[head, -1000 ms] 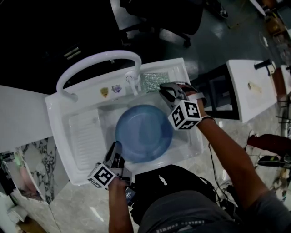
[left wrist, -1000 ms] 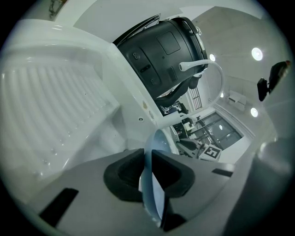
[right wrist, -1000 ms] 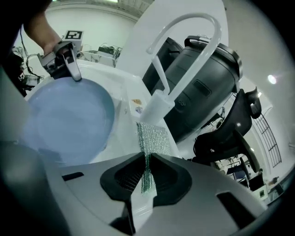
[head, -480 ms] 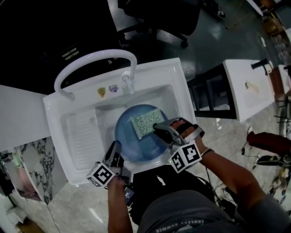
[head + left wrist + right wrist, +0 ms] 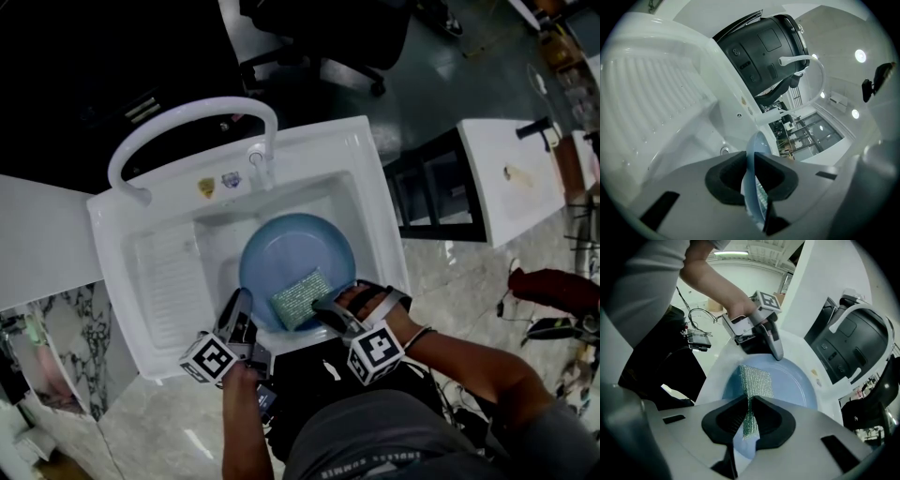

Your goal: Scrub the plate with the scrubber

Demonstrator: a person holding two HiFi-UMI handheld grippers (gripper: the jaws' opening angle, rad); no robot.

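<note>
Left gripper: its own view shows the jaws clamped on the rim of the round blue plate, seen edge-on. Only the head view shows the plate lying in the white sink.

Right gripper: jaws pinch the green mesh scrubber. It now rests on the plate's near edge; a second ago it was beside the white tap.

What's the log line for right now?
left tool: grips round blue plate by rim | right tool: holds green mesh scrubber on plate | place: white sink
</note>
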